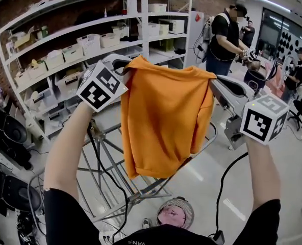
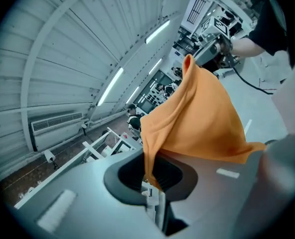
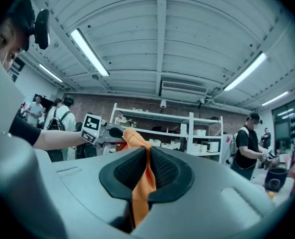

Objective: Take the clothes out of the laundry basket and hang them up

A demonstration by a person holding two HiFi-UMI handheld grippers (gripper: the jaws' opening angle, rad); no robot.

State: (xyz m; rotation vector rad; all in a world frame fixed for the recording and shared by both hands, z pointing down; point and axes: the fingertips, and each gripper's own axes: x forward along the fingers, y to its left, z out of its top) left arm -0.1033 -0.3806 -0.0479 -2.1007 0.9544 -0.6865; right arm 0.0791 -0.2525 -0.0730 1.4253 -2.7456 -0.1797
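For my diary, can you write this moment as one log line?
left gripper: shut on orange shirt | right gripper: shut on orange shirt | orange shirt: held up between both, hanging free

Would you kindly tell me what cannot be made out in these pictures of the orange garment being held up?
Orange garment: head view, draped double, so its neckline is hidden.
Metal rack: head view, partly behind the garment and the left forearm.
Laundry basket: not recognisable in any view.
Left gripper: head view, cloth covers its tips.
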